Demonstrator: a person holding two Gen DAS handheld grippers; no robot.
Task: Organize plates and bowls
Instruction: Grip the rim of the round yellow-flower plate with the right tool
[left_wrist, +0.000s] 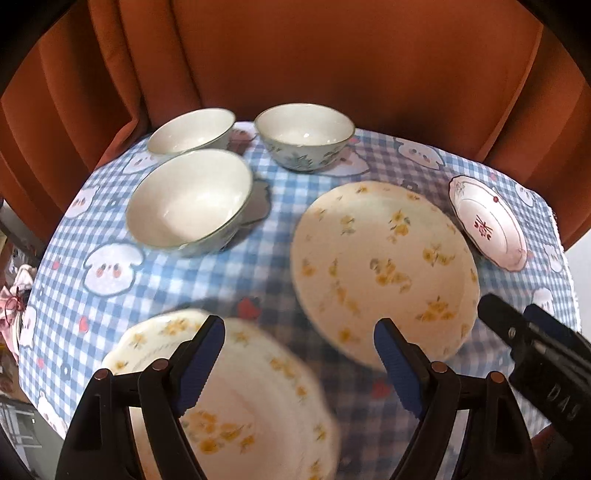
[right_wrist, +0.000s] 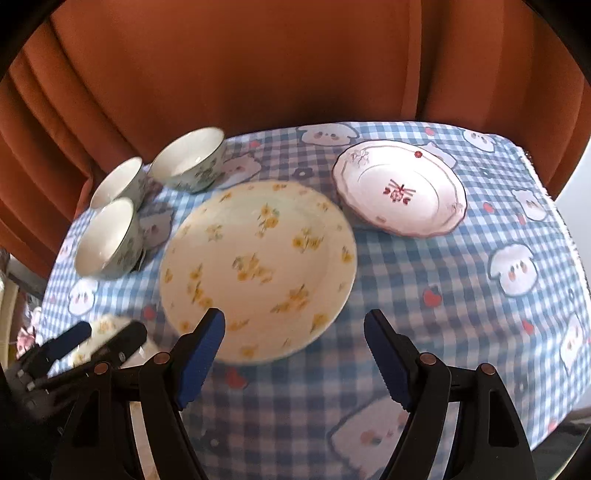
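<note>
A large cream plate with yellow flowers (left_wrist: 384, 273) lies in the middle of the checked cloth, also in the right wrist view (right_wrist: 258, 266). A second yellow-flowered plate (left_wrist: 236, 398) lies at the near left under my open left gripper (left_wrist: 299, 365). A small white plate with red motifs (right_wrist: 399, 188) sits at the far right (left_wrist: 487, 225). Three white bowls (left_wrist: 188, 199) (left_wrist: 192, 131) (left_wrist: 304, 136) stand at the far left. My right gripper (right_wrist: 293, 354) is open and empty, above the big plate's near edge.
The blue-and-white checked tablecloth (right_wrist: 461, 295) covers a small table. An orange curtain (left_wrist: 332, 55) hangs close behind it. The table edge drops off at the right (right_wrist: 569, 258) and left. The left gripper shows at the right view's lower left (right_wrist: 92, 343).
</note>
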